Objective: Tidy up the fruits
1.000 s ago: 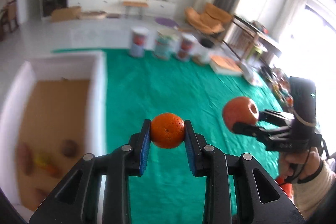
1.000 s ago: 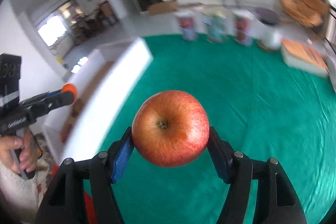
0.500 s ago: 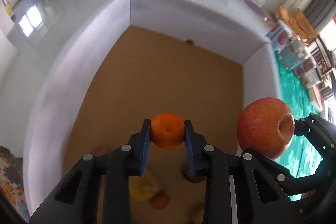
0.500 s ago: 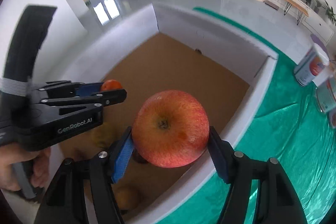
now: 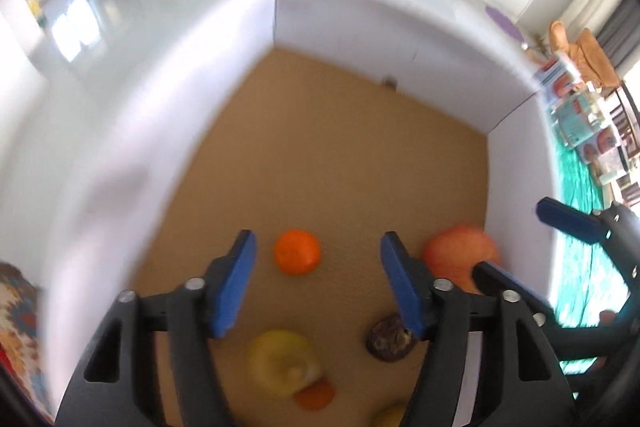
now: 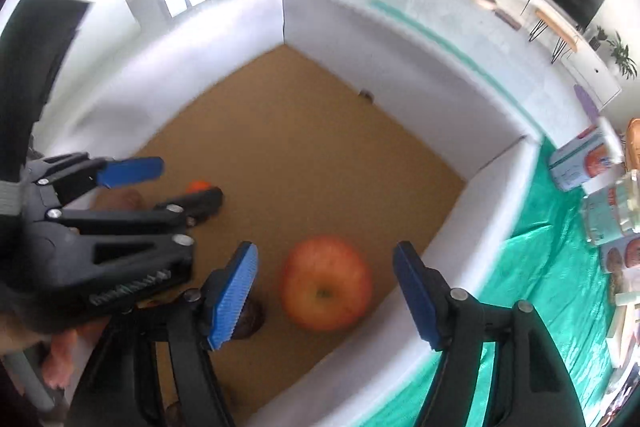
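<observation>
A white box with a brown cardboard floor fills both views. My left gripper is open above it, and the orange lies on the box floor between and below its fingers. My right gripper is open too, with the red apple on the floor under it, near the box's right wall. The apple also shows in the left wrist view. A yellow fruit, a small orange fruit and a dark brown fruit lie nearer in the box.
A green cloth covers the surface to the right of the box. Several printed cartons stand along its far right. The left gripper shows in the right wrist view at the left, over the box.
Both grippers have opened. The orange and the apple have left the fingers and now lie on the box floor. A second ago both were held over the green cloth.
</observation>
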`<state>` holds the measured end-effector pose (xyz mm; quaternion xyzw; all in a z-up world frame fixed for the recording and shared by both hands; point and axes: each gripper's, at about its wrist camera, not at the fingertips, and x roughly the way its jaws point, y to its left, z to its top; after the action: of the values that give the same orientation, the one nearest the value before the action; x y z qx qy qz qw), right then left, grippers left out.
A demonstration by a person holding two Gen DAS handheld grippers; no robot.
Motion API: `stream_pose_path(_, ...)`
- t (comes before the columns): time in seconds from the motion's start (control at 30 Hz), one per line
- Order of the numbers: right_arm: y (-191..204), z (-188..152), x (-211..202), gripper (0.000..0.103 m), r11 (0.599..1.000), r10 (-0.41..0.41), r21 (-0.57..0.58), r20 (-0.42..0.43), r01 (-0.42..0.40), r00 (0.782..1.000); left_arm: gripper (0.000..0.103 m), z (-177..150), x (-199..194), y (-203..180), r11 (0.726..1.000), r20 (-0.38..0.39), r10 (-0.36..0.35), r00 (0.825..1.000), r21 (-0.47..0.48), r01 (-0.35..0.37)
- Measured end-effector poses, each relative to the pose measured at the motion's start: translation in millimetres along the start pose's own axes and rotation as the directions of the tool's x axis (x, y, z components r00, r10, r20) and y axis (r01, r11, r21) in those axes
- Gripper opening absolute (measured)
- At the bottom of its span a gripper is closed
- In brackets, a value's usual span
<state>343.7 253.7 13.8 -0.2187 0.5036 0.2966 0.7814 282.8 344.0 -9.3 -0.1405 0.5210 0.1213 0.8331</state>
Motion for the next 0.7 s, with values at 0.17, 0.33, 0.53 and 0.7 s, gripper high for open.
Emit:
stream_pose_path(0.17,-7.4,-18.8,-80.7,0.095,0.998,0.048,0.027,0.093,-0.051,0.995,0.098,-31.6,-102.7,-8.9,0.987,0.232,0.125,0.965,0.070,-0.144)
stream_pose_path(0.33,11.3,-74.1,-139.2,0.102,0.993,0.121,-0.008,0.143,-0.121,0.982,0.102,-108.6,-164.7,-4.5,0.984,0.285,0.159,0.945,0.027,-0.173)
stream_pose_path(0.53,45.6,-132.3,-159.5,0.102,0.991,0.134,-0.021,0.124,-0.133,0.983,0.102,-172.8,-167.2,22.5,0.976,0.193,0.209,0.959,-0.098,-0.193)
stream_pose_path(0.7,71.1,-142.8,-157.5,0.102,0.994,0.109,-0.039,0.093,-0.106,0.990,0.102,-193.0,-175.0,27.6,0.973,0.157,0.208,0.965,-0.137,-0.187)
